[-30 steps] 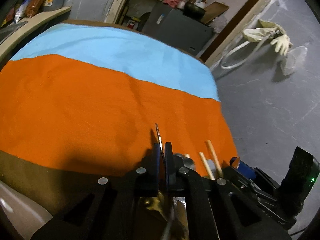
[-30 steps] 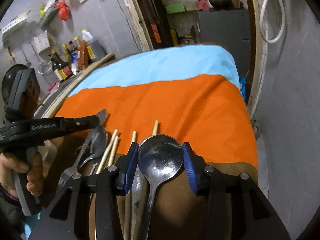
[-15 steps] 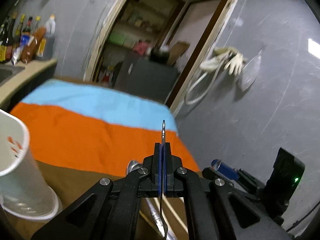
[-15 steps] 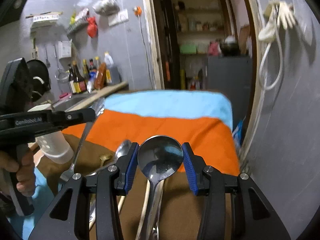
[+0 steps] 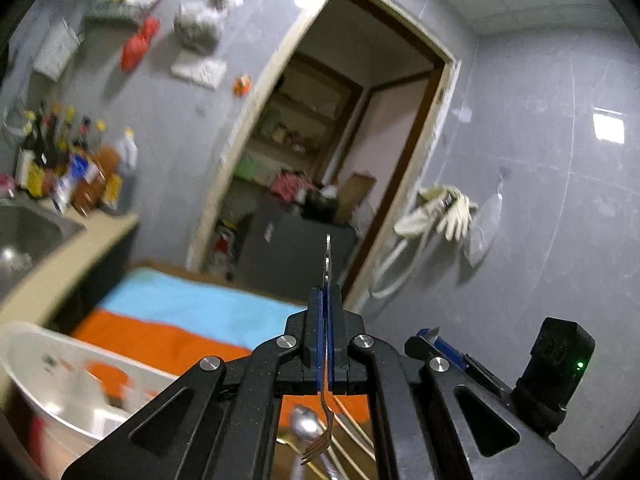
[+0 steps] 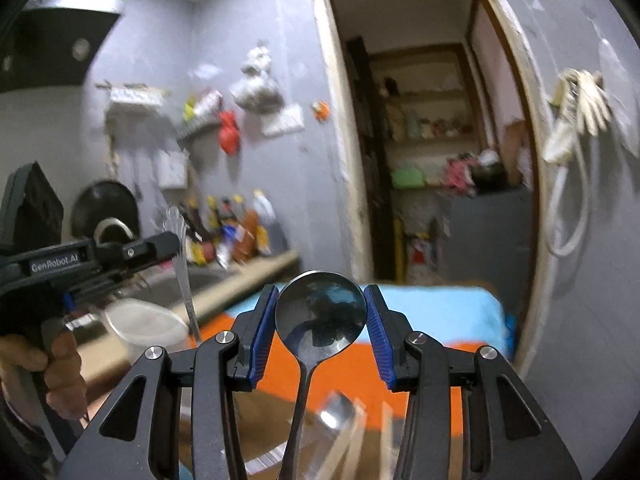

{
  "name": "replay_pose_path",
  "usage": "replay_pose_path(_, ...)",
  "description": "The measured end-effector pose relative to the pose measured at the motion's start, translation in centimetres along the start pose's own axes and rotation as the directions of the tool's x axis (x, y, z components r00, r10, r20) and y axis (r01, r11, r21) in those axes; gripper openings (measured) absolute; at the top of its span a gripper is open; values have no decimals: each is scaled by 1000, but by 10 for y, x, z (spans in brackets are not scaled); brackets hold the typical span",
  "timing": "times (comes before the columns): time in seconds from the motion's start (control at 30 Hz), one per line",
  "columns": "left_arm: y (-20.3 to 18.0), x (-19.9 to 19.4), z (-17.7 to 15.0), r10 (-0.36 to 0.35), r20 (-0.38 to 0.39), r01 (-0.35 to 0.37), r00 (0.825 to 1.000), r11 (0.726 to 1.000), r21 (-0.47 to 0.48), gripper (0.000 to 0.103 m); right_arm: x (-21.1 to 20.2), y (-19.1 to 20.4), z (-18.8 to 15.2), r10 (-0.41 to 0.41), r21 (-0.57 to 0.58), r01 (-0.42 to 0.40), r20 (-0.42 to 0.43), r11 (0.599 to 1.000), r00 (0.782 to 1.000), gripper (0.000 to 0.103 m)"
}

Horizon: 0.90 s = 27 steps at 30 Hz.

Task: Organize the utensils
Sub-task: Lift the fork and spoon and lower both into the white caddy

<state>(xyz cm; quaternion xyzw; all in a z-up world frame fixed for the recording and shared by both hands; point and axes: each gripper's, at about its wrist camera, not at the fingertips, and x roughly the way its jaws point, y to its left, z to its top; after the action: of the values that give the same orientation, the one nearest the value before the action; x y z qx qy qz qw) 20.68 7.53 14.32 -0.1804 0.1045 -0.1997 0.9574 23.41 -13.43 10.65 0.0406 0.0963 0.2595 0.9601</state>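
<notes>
**Fork and spoon both lifted clear of the table**

The left gripper (image 5: pixel 327 300) is clamped tight on a fork (image 5: pixel 318 438), handle poking up past its fingertips, tines hanging down beneath. Below and to its left stands a white utensil holder (image 5: pixel 60 380), blurred. The right gripper (image 6: pixel 320 320) carries a big spoon (image 6: pixel 320 316), the bowl sitting between its blue pads (image 6: pixel 262 328); whether they press it I cannot tell. Beneath lies the orange and blue cloth (image 6: pixel 420 364) with loose chopsticks (image 6: pixel 352 440).

Both wrist views tilted up, close over table (image 5: pixel 192 308) — sharing doorway (image 6: pixel 432 152), counter bottles (image 5: pixel 68 164)
</notes>
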Motion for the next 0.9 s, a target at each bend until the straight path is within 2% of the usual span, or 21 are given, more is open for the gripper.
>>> replay_pose_path(0.17,22,-40,36,91,79,-93,993,996,15,0,30,32,28,141,54,-147,110,988,984,41)
replay_pose_path(0.3,50,-76,57,194,150,-199,970,980,23,0,61,59,44,225,78,-243,192,967,955,41)
replay_pose_path(0.4,71,-88,58,249,172,-254,953,967,9,0,80,80,48,250,53,-271,247,961,936,41)
replay_pose_path(0.5,98,-94,55,309,182,-313,934,950,-2,0,94,95,44,263,23,-279,266,960,928,41)
replay_pose_path(0.6,119,-91,43,338,176,-341,925,940,-9,0,109,108,33,265,-17,-269,257,963,929,41)
replay_pose_path(0.8,147,-71,16,339,123,-337,933,941,-42,0,125,119,1,249,-85,-236,214,968,945,41)
replay_pose_path(0.9,151,-64,1,344,102,-342,933,939,-41,0,118,117,-2,242,-107,-222,241,969,940,41)
